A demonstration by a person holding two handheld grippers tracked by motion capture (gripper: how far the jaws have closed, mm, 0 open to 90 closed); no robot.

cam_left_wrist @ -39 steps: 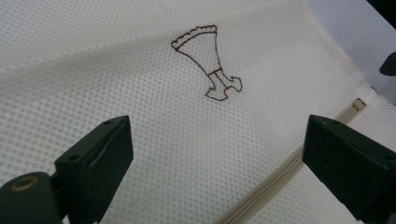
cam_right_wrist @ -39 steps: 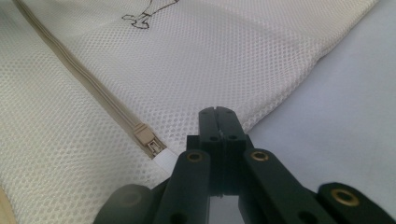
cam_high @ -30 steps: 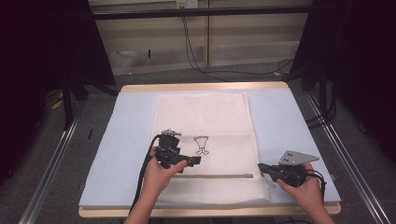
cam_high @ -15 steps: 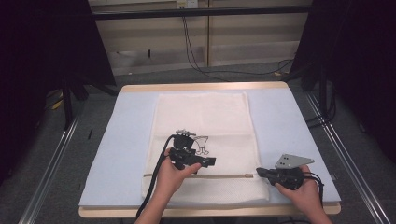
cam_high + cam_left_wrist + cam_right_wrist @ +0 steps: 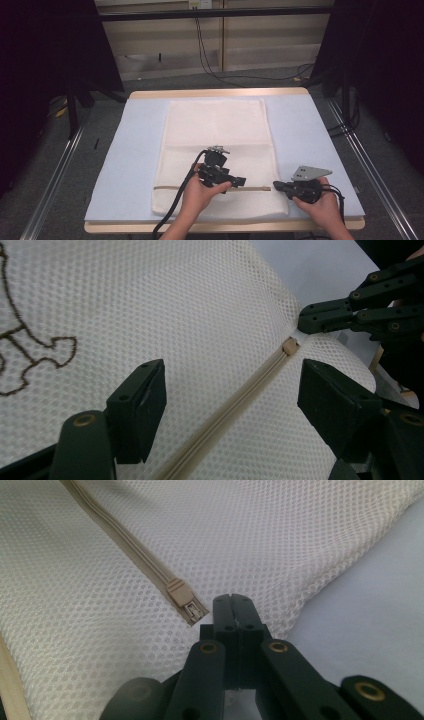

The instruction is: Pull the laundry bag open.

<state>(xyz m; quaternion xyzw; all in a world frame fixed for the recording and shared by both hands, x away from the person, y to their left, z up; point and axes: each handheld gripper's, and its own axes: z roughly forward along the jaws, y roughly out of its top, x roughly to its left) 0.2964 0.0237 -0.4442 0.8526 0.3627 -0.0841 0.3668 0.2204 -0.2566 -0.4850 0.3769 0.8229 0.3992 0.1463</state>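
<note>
A white mesh bag [image 5: 217, 135] lies flat on the pale blue mat [image 5: 130, 150], with a beige zipper [image 5: 252, 188] running across its near end. My left gripper [image 5: 234, 181] hovers over the zipper [image 5: 235, 405] with one jaw on either side of it. Its jaws have just been closing, but the pads are not touching anything. The zipper pull [image 5: 289, 346] sits at the zipper's right end. My right gripper [image 5: 276, 186] is shut on the bag's mesh just beyond the pull [image 5: 181, 594], and the mesh puckers at its tips [image 5: 232, 605].
A brown stitched figure [image 5: 30, 347] marks the mesh to the left of my left gripper. The mat covers a wooden table [image 5: 220, 93], with metal frame rails [image 5: 367, 160] along both sides. Cables [image 5: 210, 55] hang behind the table.
My left gripper has moved right and toward the near edge, off the stitched figure and over the zipper, and its jaws have narrowed. The right gripper has stayed put.
</note>
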